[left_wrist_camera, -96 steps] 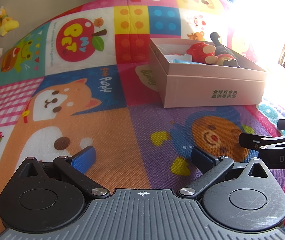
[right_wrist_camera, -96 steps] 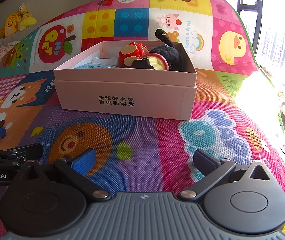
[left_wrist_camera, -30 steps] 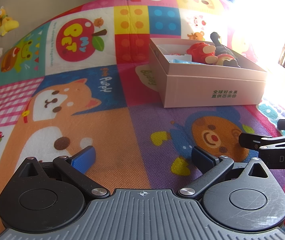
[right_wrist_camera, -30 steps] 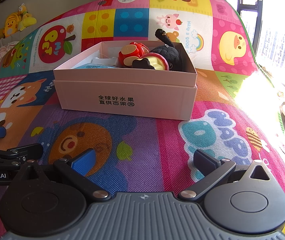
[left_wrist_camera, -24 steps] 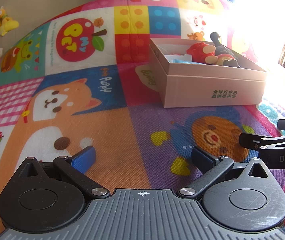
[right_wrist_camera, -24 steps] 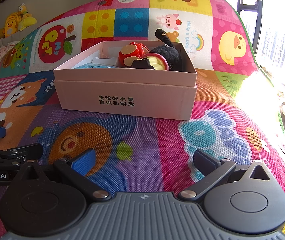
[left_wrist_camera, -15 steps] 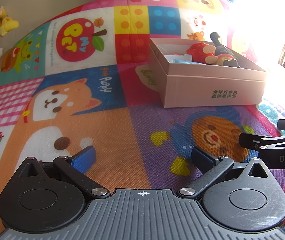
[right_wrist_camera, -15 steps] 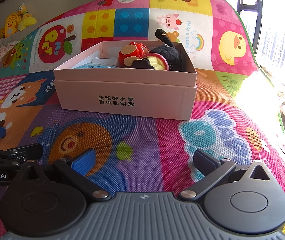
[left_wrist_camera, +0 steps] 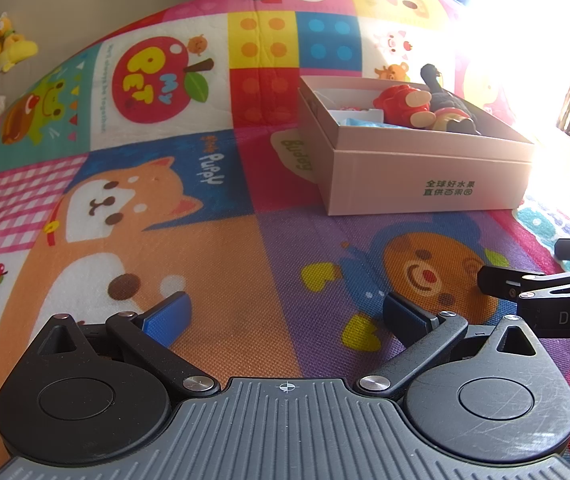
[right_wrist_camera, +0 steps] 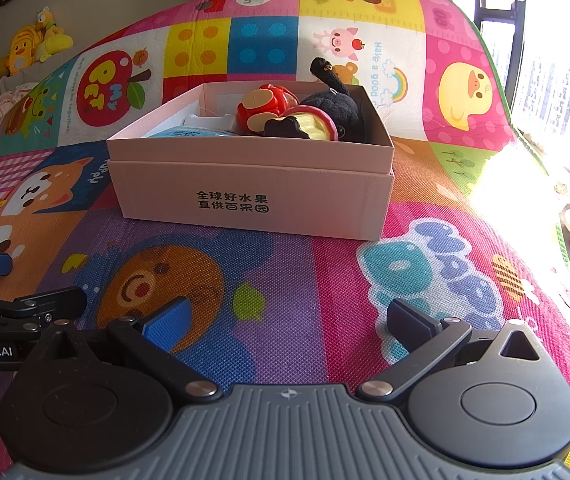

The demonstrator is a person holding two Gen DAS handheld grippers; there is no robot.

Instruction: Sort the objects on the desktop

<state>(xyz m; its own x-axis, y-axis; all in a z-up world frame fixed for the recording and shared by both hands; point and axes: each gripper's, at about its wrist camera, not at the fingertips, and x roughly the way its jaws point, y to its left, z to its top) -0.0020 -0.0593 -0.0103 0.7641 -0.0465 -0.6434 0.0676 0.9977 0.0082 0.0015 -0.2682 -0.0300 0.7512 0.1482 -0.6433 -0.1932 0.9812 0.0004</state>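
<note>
A pink cardboard box (right_wrist_camera: 253, 200) stands on the colourful play mat (right_wrist_camera: 285, 272); it also shows in the left wrist view (left_wrist_camera: 425, 176). Inside it lie a red toy (right_wrist_camera: 265, 110), a black plush (right_wrist_camera: 333, 108), a pink-and-yellow round toy (right_wrist_camera: 313, 126) and a light blue item (right_wrist_camera: 189, 133). My right gripper (right_wrist_camera: 285, 320) is open and empty, low over the mat in front of the box. My left gripper (left_wrist_camera: 285, 316) is open and empty, low over the mat to the box's left front.
The right gripper's side shows at the right edge of the left wrist view (left_wrist_camera: 545, 292); the left gripper's side shows at the left edge of the right wrist view (right_wrist_camera: 13, 308). Yellow plush toys (right_wrist_camera: 33, 46) sit at the far left. A window glares at the right.
</note>
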